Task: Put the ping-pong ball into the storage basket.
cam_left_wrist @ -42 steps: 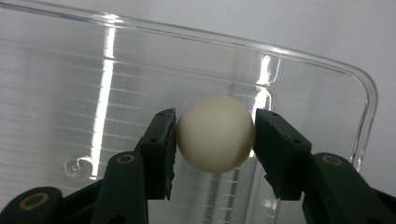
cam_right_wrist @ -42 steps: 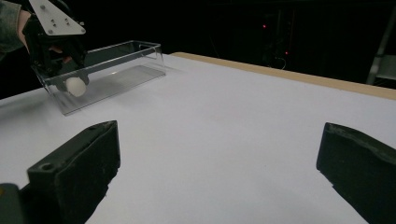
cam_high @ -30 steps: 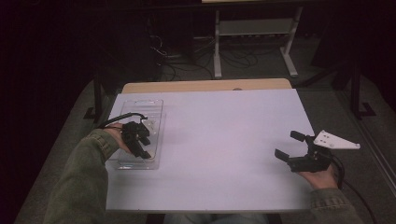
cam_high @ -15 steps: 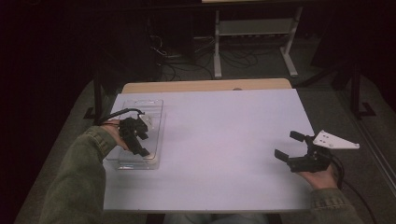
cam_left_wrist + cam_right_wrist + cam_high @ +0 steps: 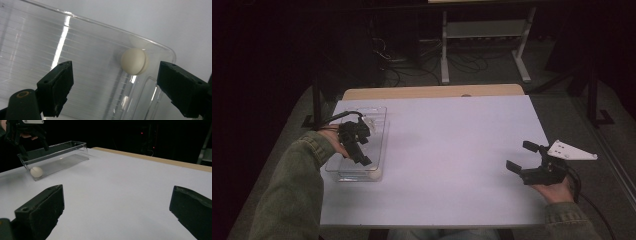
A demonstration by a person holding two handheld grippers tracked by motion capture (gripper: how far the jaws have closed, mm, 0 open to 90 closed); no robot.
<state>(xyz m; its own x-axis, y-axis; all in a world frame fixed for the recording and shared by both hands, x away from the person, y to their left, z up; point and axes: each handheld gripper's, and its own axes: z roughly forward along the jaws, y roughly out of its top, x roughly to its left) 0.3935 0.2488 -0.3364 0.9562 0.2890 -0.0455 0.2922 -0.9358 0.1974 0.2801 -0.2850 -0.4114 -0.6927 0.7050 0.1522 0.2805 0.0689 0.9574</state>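
Note:
A clear plastic bin (image 5: 383, 145) lies lengthwise at the table's left side. A white ball (image 5: 374, 175) rests in its near corner, against the end wall. My left gripper (image 5: 363, 150) hangs over the bin, open, jaws pointing down into it. In the left gripper view the ball (image 5: 133, 61) sits on the bin floor (image 5: 50, 45) between and beyond the spread jaws, untouched, and the left gripper (image 5: 117, 80) holds nothing. My right gripper (image 5: 520, 155) is open near the table's front right, empty. The right gripper view shows its jaws (image 5: 117, 202) wide apart, facing the bin (image 5: 62, 150) and ball (image 5: 36, 171).
The white table top (image 5: 452, 150) stretches bare between the two grippers. A strip of wood (image 5: 432, 92) edges the far side. Beyond it, on the dark floor, stand a metal frame (image 5: 484, 35) and cables. A grey three-cornered plate (image 5: 569, 150) tops the right gripper.
My left gripper has drifted slightly toward the far end above the bin. The right gripper and the ball have stayed put.

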